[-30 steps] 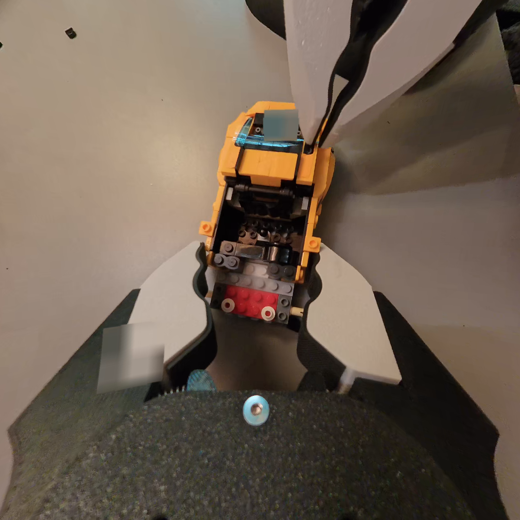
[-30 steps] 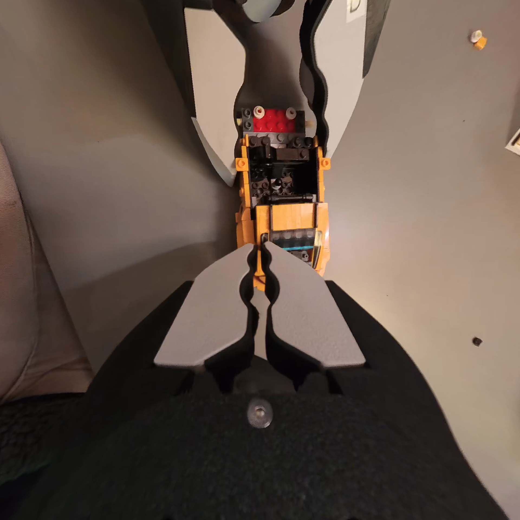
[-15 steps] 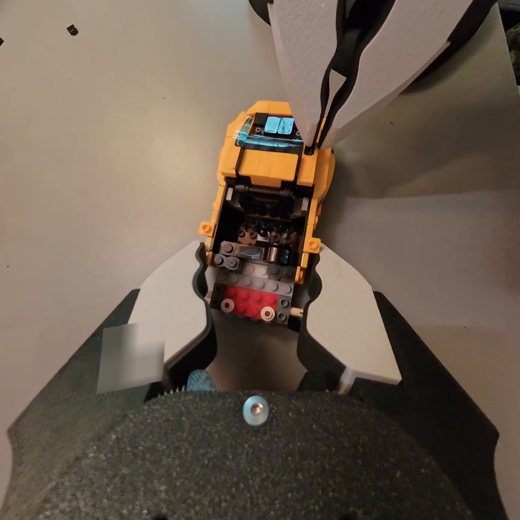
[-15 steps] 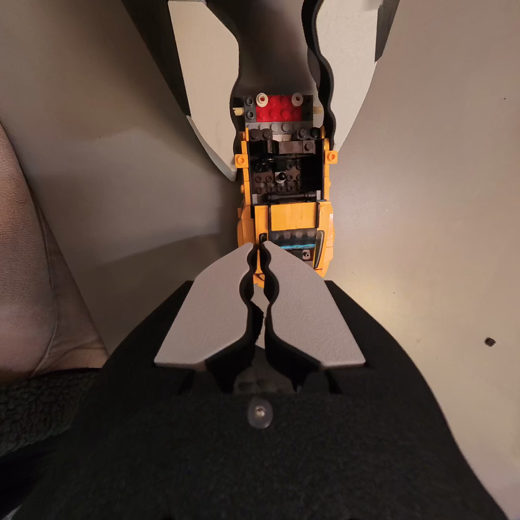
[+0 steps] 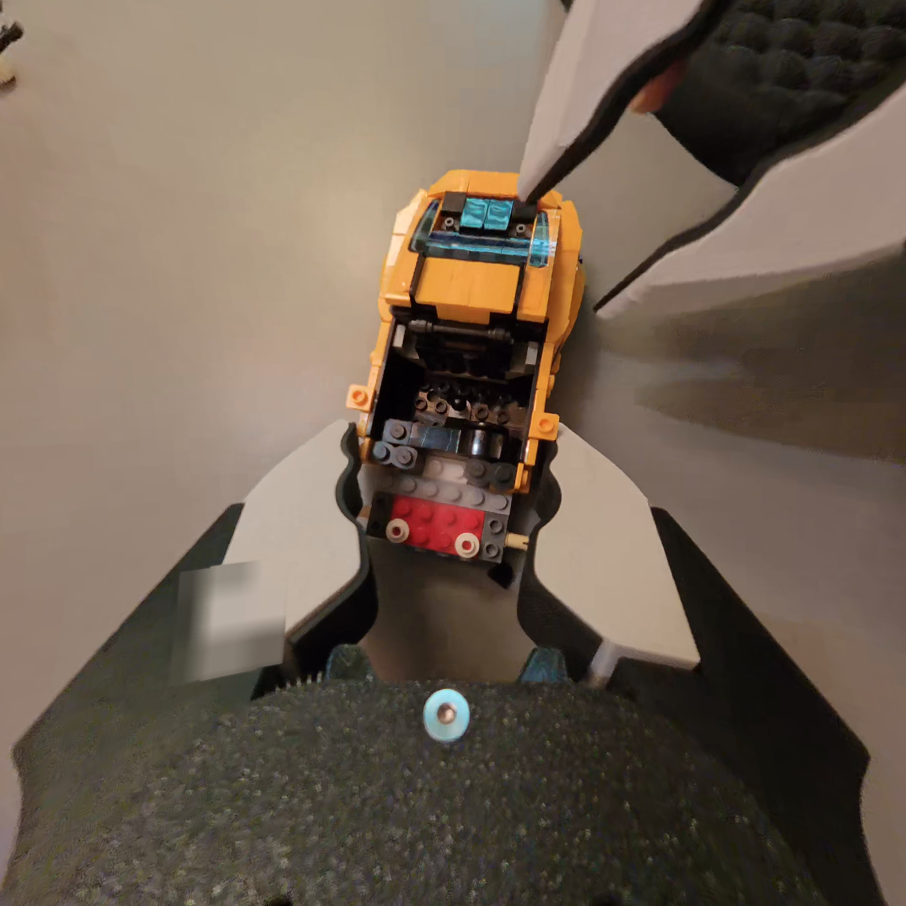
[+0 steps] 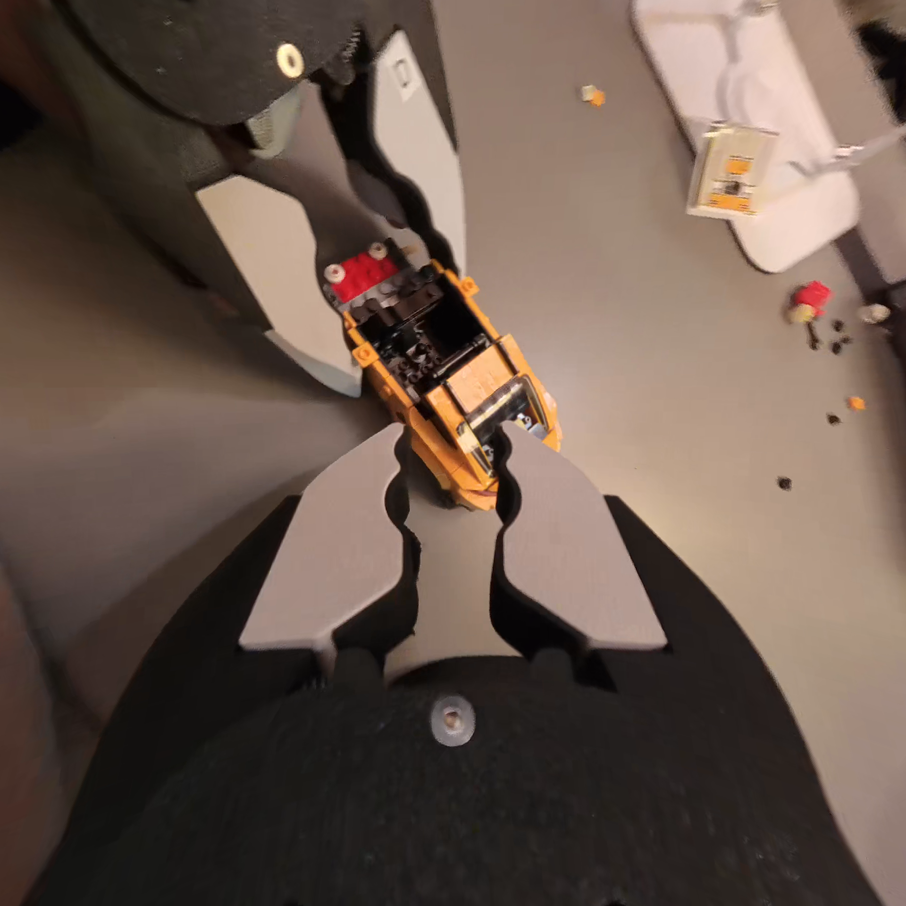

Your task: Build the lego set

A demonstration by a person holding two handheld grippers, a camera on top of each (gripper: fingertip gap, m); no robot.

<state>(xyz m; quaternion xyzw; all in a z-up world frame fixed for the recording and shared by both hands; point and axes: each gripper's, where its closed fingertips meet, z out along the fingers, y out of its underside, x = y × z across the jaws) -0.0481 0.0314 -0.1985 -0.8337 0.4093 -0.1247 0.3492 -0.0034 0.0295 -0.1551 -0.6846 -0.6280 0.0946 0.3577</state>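
Left gripper (image 5: 448,470) clamps the toy car's (image 5: 470,294) rear, its long axis pointing straight toward the right gripper (image 6: 453,441), spread wide over the front.

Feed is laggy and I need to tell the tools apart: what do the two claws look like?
Both match: the left claw and right claw each have flat light-grey fingers with wavy black inner pads, on a speckled black housing with a central screw. A black textured sleeve shows behind the right one.

Glossy plastic-brick car (image 5: 470,294) on a smooth matt table (image 5: 196,245); tool bodies look grainy.
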